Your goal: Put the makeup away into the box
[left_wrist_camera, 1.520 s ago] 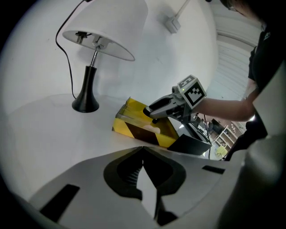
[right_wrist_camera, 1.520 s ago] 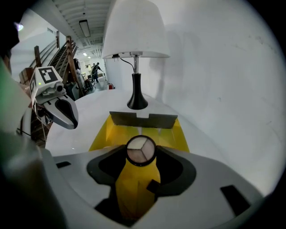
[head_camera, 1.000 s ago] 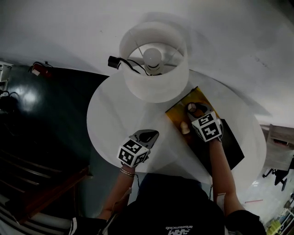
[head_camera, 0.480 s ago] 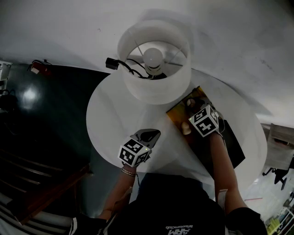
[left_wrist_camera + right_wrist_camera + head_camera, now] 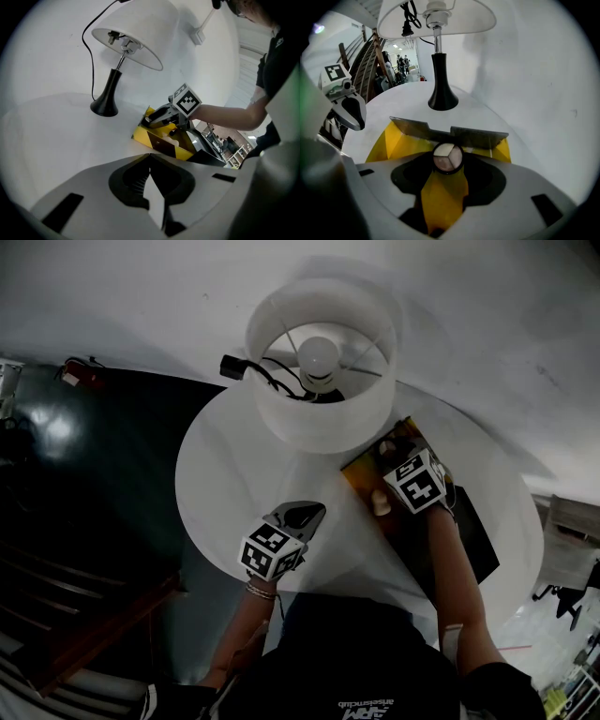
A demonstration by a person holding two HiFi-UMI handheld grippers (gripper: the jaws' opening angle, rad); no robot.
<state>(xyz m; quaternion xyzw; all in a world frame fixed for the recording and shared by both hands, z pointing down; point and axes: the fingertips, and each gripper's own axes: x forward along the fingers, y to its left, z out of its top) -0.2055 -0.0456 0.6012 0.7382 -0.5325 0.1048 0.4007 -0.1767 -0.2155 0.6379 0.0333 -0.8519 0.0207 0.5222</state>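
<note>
A yellow box (image 5: 361,474) stands open on the round white table (image 5: 225,484), right of the lamp. My right gripper (image 5: 390,452) hangs over the box's far end, shut on a small round makeup compact (image 5: 448,157) with three pale pans. In the right gripper view the yellow inside of the box (image 5: 396,138) lies right under the compact. A beige makeup item (image 5: 380,503) rests in the box. My left gripper (image 5: 302,516) is shut and holds nothing, low over the table's near edge; its view shows the box (image 5: 159,140) and the right gripper (image 5: 157,118) ahead.
A white-shaded lamp (image 5: 319,357) with a black base (image 5: 442,101) stands at the back of the table, its cord (image 5: 258,371) trailing left. A flat black lid (image 5: 464,540) lies beside the box at the right. A white wall (image 5: 487,324) is behind.
My right gripper has carried the compact a little farther along the box, toward the lamp. The left gripper has stayed put.
</note>
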